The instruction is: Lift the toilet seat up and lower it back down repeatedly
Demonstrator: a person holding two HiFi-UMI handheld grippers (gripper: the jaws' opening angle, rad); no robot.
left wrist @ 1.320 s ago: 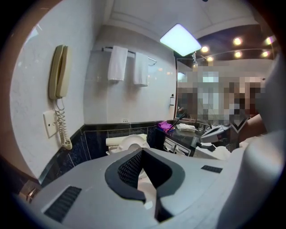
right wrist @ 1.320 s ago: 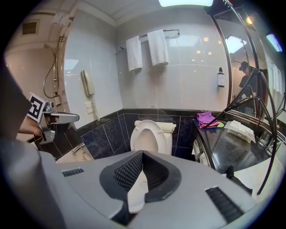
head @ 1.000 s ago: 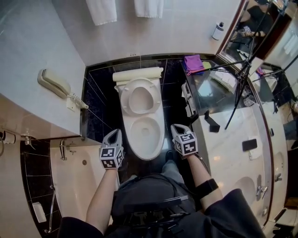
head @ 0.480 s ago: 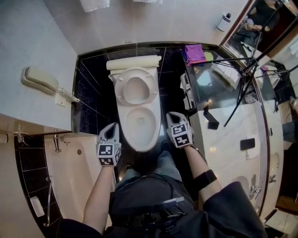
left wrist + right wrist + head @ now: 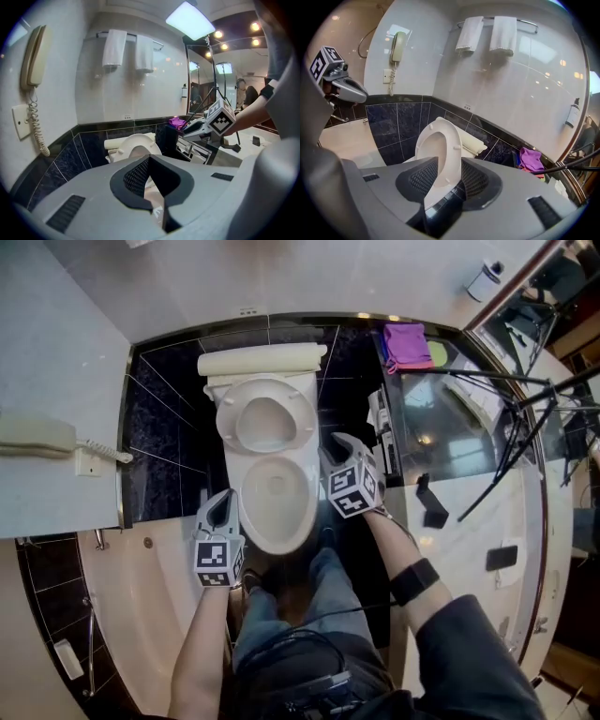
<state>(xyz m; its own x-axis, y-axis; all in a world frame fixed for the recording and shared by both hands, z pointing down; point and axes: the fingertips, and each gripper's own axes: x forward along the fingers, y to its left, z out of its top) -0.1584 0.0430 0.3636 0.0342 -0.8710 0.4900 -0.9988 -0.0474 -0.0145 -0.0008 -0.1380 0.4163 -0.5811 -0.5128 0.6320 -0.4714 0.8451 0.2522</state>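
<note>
One view shows right claw [image 5: 445, 182] — just opening — astride toilet seat [image 5: 449, 140]; left claw [image 5: 150, 171] clenched.

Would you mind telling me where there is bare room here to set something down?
The dark tiled floor left of the toilet, up to the bathtub edge, is bare. The pale counter beside the glass panel is mostly free. Between toilet and counter it is crowded: a rack sits there.

A cream wall phone [image 5: 37, 437] with a coiled cord hangs on the pale wall, left of the black tiles [image 5: 164, 409]. Two white towels [image 5: 469, 33] hang side by side on a rail. A purple cloth [image 5: 405, 345] lies by the back wall — a black tripod [image 5: 518, 401] stands over the marble counter [image 5: 469, 521]. A bathtub [image 5: 141, 615] fills the lower left.
</note>
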